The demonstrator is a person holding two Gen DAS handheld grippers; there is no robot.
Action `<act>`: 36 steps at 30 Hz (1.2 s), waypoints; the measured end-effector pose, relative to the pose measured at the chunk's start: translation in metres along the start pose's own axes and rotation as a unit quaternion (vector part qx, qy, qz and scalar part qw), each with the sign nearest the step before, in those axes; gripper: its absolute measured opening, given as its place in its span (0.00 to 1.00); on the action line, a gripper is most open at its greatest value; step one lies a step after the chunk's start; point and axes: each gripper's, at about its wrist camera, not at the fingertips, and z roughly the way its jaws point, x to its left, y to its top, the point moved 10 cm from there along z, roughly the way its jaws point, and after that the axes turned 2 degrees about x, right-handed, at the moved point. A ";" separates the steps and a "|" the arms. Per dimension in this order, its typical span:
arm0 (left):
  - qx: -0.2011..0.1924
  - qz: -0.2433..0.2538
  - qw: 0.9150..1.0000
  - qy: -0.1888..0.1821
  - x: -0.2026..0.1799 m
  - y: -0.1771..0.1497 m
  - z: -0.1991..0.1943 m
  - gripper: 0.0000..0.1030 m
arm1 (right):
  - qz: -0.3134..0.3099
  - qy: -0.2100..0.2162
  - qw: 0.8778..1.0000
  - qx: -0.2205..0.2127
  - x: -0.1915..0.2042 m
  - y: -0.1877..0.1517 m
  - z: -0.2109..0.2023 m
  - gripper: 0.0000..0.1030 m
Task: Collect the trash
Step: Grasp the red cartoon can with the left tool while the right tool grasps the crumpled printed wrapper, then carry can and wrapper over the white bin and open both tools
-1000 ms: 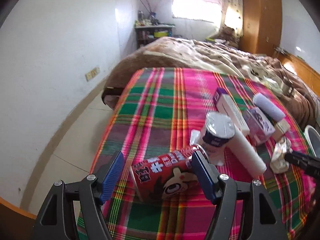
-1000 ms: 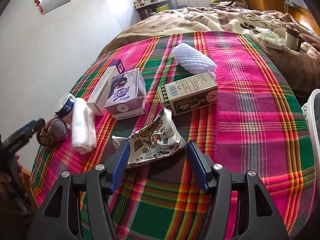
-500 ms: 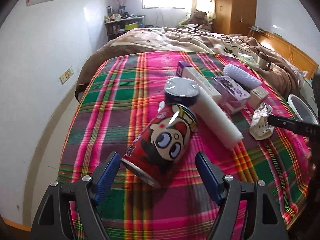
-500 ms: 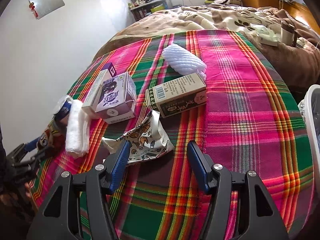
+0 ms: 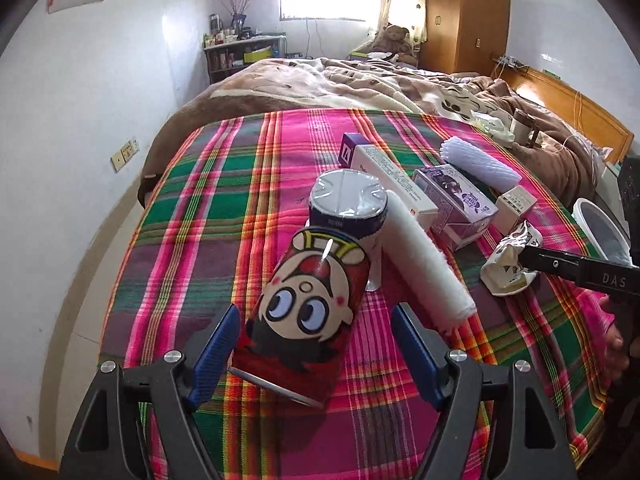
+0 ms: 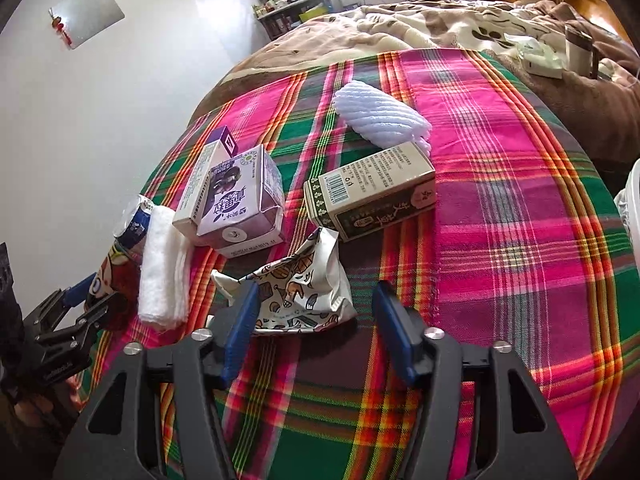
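**A:** What lies nearest on the plaid cloth (image 5: 224,184)?

**B:** In the left wrist view, a can (image 5: 308,312) on its side, between the fingers of the left tongs (image 5: 316,354). Behind it stands a cup (image 5: 348,204); a rolled towel (image 5: 420,268) lies right of both.

**A:** And further right?

**B:** A long box (image 5: 388,176) behind the towel, then a carton (image 5: 456,204) touching it. Behind the carton lies a foam sleeve (image 5: 480,162).

**A:** The right wrist view?

**B:** A crumpled wrapper (image 6: 296,292) lies between the fingers of the right tongs (image 6: 314,322). Behind it sits a barcoded box (image 6: 372,196), the foam sleeve beyond that. The bed's blanket (image 6: 400,24) lies behind the cloth.
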 end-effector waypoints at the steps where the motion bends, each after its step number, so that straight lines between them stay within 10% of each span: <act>1: 0.002 -0.006 1.000 -0.003 0.001 0.000 0.001 0.75 | -0.001 0.000 1.000 0.001 0.000 -0.001 0.001 0.38; 8: 0.000 -0.042 0.999 -0.013 0.003 -0.003 0.001 0.61 | -0.009 0.017 1.000 -0.005 0.002 -0.003 -0.003 0.37; 36: -0.059 -0.059 0.996 -0.026 -0.059 -0.014 -0.055 0.54 | 0.005 0.027 0.997 -0.070 -0.021 -0.001 -0.058 0.37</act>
